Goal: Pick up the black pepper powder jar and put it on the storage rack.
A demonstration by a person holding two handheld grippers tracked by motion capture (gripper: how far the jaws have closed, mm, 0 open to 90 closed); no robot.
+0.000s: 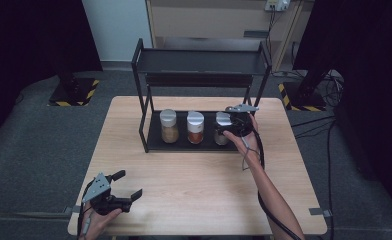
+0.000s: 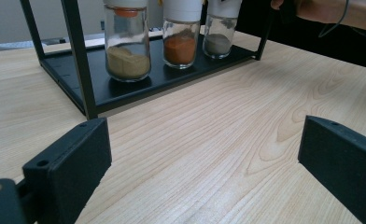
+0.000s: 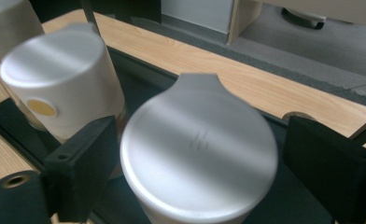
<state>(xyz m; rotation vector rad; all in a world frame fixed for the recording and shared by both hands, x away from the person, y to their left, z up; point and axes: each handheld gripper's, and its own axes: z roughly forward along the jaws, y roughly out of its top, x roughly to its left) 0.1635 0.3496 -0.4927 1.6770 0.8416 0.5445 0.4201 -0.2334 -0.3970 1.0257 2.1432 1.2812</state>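
A black two-tier rack stands at the back of the wooden table. On its lower shelf, in a row, are a tan-spice jar, an orange-spice jar and a grey-spice jar, all with white lids. My right gripper is at the grey jar; its jaws stand open on either side of the lid, with a gap at the right jaw. My left gripper rests open near the table's front left corner, holding nothing. It faces the rack and jars.
The rack's upper shelf is bare and hangs over the jars. The orange jar's lid sits close beside my right gripper's left jaw. Bare wood lies between my left gripper and the rack. Cables trail off the table's right side.
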